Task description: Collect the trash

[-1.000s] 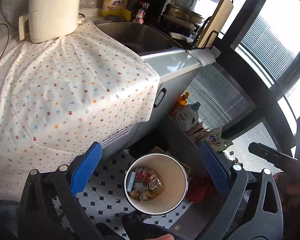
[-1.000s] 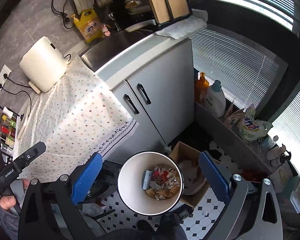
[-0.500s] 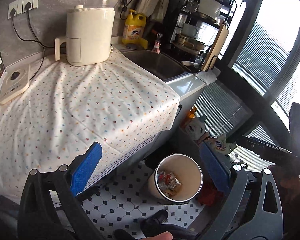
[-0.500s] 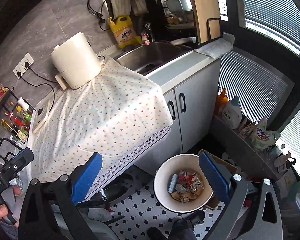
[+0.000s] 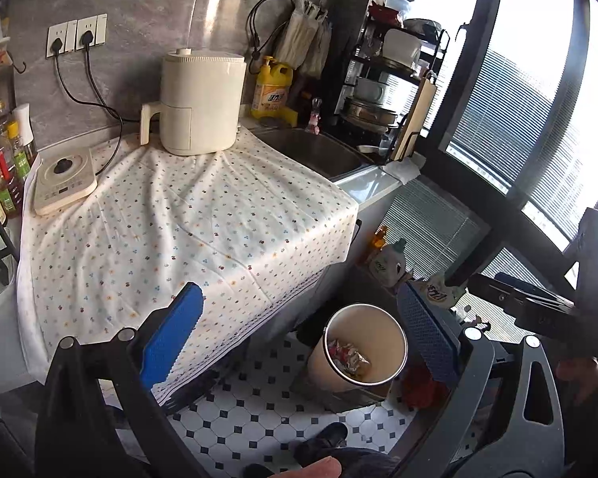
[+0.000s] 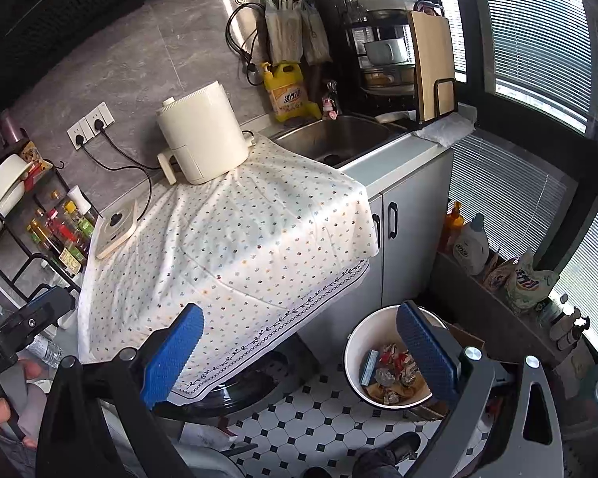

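Above the cloth-covered counter, both the left gripper and right gripper have been raised away from the bin, jaws apart and empty, wrappers lying inside, which suggests collection is finished.

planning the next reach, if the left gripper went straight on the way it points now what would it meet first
Most likely the dotted tablecloth near its front right corner: the open, empty left gripper is aimed there, with nothing in between. The trash bin sits lower right of that line. Depth is unclear through the fisheye.
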Motion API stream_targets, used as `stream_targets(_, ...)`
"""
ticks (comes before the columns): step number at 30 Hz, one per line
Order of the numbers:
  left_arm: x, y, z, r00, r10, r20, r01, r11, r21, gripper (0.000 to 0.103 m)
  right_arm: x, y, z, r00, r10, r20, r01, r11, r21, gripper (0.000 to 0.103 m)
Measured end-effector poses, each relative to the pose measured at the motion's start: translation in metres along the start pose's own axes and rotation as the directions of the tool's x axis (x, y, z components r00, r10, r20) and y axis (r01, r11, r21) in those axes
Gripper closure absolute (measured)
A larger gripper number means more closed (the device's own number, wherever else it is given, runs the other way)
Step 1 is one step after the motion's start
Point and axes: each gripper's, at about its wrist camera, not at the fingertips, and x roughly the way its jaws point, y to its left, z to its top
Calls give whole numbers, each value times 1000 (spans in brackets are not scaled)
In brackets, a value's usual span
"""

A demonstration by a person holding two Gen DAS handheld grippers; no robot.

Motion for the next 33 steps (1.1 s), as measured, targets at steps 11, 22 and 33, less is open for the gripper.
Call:
stream_targets(11,-39,-19,-17,998,2,68,-3,1000,27,6,-43,8,-21,996,42,82,-39,998,-47,8)
stream_targets(22,-65,-40,-27,991,10,131,-17,998,56,6,-82,3,-36,987,61,150,-52,996,-67,8)
stream_targets(33,-66,-52,-32,988,20,153,-26,999,43,6,-89,-4,-37,985,56,161,-44,996,-76,8)
